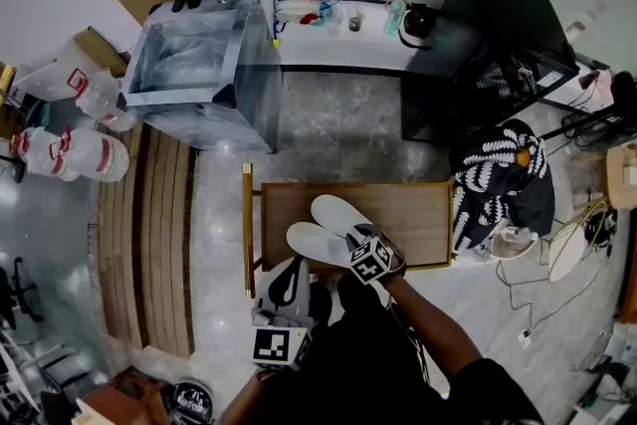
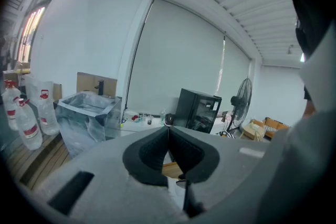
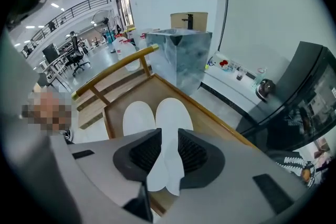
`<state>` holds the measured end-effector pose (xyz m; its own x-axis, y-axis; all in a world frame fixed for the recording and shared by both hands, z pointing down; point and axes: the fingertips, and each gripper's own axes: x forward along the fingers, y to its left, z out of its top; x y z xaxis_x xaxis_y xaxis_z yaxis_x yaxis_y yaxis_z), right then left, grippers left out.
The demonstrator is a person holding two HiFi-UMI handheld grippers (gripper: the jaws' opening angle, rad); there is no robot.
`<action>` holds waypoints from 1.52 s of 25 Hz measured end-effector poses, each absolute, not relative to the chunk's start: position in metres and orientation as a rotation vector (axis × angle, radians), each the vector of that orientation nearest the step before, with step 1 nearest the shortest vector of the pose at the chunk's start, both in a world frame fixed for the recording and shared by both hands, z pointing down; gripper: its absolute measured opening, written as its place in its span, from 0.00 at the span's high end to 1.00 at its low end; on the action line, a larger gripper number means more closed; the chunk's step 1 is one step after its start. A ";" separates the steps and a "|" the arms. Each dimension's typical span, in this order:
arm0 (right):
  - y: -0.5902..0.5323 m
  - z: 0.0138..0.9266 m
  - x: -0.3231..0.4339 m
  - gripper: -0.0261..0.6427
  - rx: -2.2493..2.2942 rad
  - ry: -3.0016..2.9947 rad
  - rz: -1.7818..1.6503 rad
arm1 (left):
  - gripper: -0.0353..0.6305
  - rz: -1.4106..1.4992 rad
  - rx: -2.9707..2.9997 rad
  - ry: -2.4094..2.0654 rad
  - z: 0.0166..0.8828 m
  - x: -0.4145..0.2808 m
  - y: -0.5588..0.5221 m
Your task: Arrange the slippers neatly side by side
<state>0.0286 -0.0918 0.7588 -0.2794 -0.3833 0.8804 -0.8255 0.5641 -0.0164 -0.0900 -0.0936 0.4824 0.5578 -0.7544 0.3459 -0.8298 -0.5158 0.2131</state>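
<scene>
Two white slippers lie side by side on a low wooden table [image 1: 423,214]. My right gripper [image 1: 350,237] is shut on the heel end of the farther slipper [image 1: 336,212]. The nearer slipper [image 1: 311,242] lies free beside it, close against it. In the right gripper view the held slipper [image 3: 173,115] runs between the jaws of the right gripper [image 3: 168,139], with the other slipper [image 3: 138,119] to its left. My left gripper [image 1: 297,264] hovers at the table's near edge, shut and empty. The left gripper [image 2: 168,132] looks out over the room in its own view.
A glass tank [image 1: 194,65] stands beyond the table at the left, with water bottles [image 1: 70,154] further left. A black cabinet [image 1: 488,35] and a patterned cloth [image 1: 498,176] are at the right. A slatted wooden bench [image 1: 149,234] runs along the left side.
</scene>
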 end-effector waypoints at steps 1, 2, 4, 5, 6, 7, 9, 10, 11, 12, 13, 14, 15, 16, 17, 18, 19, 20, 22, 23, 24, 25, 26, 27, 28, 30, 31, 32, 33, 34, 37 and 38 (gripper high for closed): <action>-0.092 0.765 0.029 0.84 0.970 -1.873 0.607 | 0.92 0.300 2.437 -1.292 0.484 -0.089 -0.093; -0.092 0.771 0.030 0.84 0.959 -1.865 0.607 | 0.92 0.304 2.432 -1.288 0.485 -0.088 -0.093; -0.092 0.781 0.031 0.84 0.936 -1.850 0.609 | 0.92 0.315 2.431 -1.283 0.485 -0.087 -0.094; -0.092 0.786 0.031 0.84 0.926 -1.844 0.610 | 0.92 0.320 2.428 -1.280 0.486 -0.087 -0.094; -0.092 0.790 0.031 0.84 0.916 -1.838 0.610 | 0.92 0.323 2.423 -1.279 0.486 -0.087 -0.095; -0.092 0.794 0.031 0.84 0.907 -1.831 0.610 | 0.92 0.320 2.422 -1.281 0.486 -0.087 -0.096; -0.091 0.802 0.032 0.84 0.890 -1.819 0.610 | 0.92 0.312 2.429 -1.288 0.484 -0.086 -0.099; -0.091 0.805 0.032 0.84 0.885 -1.815 0.611 | 0.92 0.312 2.431 -1.289 0.485 -0.086 -0.099; -0.091 0.808 0.033 0.84 0.884 -1.811 0.614 | 0.92 0.314 2.431 -1.288 0.486 -0.086 -0.099; -0.092 0.810 0.033 0.84 0.885 -1.808 0.616 | 0.92 0.316 2.428 -1.289 0.486 -0.086 -0.100; -0.093 0.811 0.033 0.84 0.886 -1.807 0.619 | 0.92 0.319 2.425 -1.288 0.487 -0.086 -0.100; -0.094 0.812 0.033 0.84 0.886 -1.806 0.622 | 0.92 0.323 2.421 -1.287 0.488 -0.086 -0.100; -0.095 0.814 0.033 0.84 0.884 -1.805 0.624 | 0.92 0.327 2.416 -1.289 0.489 -0.087 -0.099; -0.095 0.815 0.033 0.84 0.882 -1.802 0.623 | 0.92 0.328 2.413 -1.295 0.489 -0.087 -0.100; -0.096 0.818 0.033 0.84 0.880 -1.799 0.620 | 0.92 0.328 2.414 -1.300 0.489 -0.087 -0.101; -0.096 0.820 0.033 0.84 0.878 -1.794 0.617 | 0.92 0.327 2.418 -1.302 0.489 -0.088 -0.101; -0.096 0.822 0.033 0.84 0.875 -1.790 0.615 | 0.92 0.325 2.424 -1.303 0.489 -0.088 -0.101; -0.096 0.824 0.033 0.84 0.874 -1.785 0.614 | 0.92 0.322 2.428 -1.304 0.489 -0.088 -0.102; -0.097 0.826 0.033 0.87 0.878 -1.776 0.607 | 0.92 0.332 2.412 -1.312 0.490 -0.090 -0.102; -0.098 0.826 0.034 0.89 0.882 -1.775 0.607 | 0.92 0.338 2.403 -1.315 0.491 -0.091 -0.101; -0.097 0.826 0.033 0.89 0.884 -1.778 0.615 | 0.92 0.339 2.399 -1.315 0.492 -0.091 -0.101; -0.096 0.825 0.032 0.90 0.884 -1.783 0.626 | 0.92 0.331 2.401 -1.313 0.493 -0.091 -0.100; -0.095 0.824 0.031 0.90 0.883 -1.788 0.636 | 0.92 0.319 2.408 -1.309 0.493 -0.090 -0.099; -0.094 0.823 0.031 0.90 0.884 -1.791 0.641 | 0.92 0.309 2.414 -1.307 0.492 -0.089 -0.099; -0.094 0.822 0.032 0.90 0.887 -1.792 0.643 | 0.92 0.305 2.419 -1.305 0.491 -0.089 -0.098; -0.095 0.819 0.035 0.91 0.902 -1.790 0.641 | 0.92 0.302 2.428 -1.301 0.489 -0.088 -0.099; -0.095 0.818 0.037 0.91 0.911 -1.789 0.641 | 0.92 0.301 2.432 -1.299 0.488 -0.087 -0.099; -0.095 0.816 0.038 0.91 0.919 -1.788 0.643 | 0.92 0.301 2.435 -1.296 0.486 -0.087 -0.100; -0.095 0.815 0.040 0.91 0.928 -1.787 0.646 | 0.92 0.304 2.434 -1.295 0.486 -0.086 -0.100; -0.096 0.813 0.041 0.91 0.938 -1.789 0.649 | 0.92 0.306 2.430 -1.296 0.486 -0.086 -0.099; -0.097 0.805 0.046 0.92 0.972 -1.798 0.658 | 0.92 0.315 2.441 -1.283 0.484 -0.084 -0.098; -0.097 0.802 0.047 0.92 0.984 -1.801 0.659 | 0.92 0.318 2.444 -1.278 0.485 -0.083 -0.097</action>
<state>0.0474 -0.0966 0.8017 -0.2282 -0.3369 0.9135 -0.8472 0.5311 -0.0158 -0.0832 -0.0970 0.4849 0.5647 -0.7431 0.3592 -0.8247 -0.5242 0.2121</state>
